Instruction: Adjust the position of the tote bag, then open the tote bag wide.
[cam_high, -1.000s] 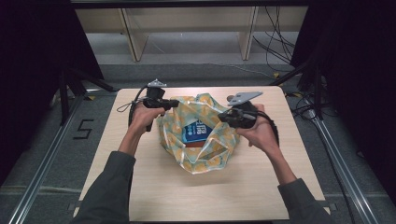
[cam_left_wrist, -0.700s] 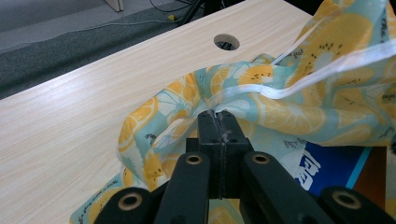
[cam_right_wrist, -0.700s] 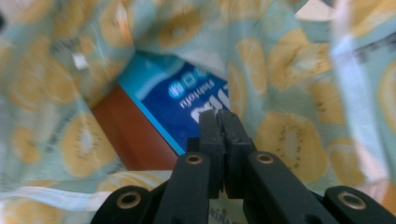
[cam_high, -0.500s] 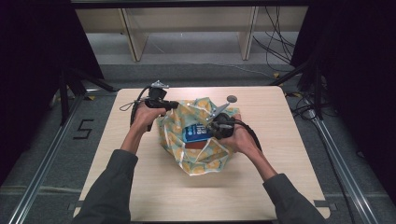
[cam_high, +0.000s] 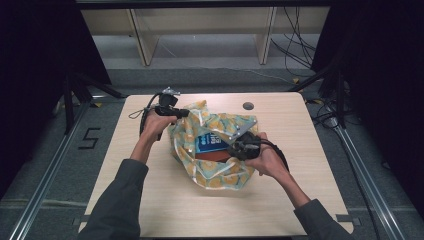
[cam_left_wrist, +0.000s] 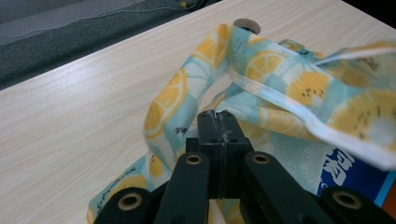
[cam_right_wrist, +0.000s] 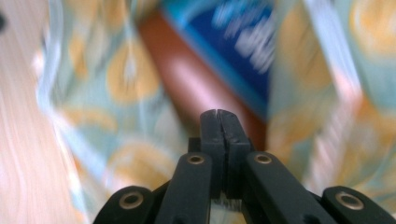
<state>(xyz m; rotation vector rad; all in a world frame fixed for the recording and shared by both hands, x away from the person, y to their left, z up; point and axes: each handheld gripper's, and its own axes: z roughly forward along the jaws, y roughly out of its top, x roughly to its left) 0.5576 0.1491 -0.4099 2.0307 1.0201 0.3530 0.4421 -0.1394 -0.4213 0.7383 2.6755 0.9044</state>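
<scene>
The right gripper (cam_high: 235, 149) has sunk into the bag (cam_high: 220, 172), jaws closed empty; left gripper (cam_high: 184, 113) jaws pinch its rim.

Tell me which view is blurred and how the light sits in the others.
Right gripper view: bag and blue box smeared by motion, its black jaws sharp. Left gripper view: crisp, evenly lit. High view: table bright, surroundings dark.
</scene>
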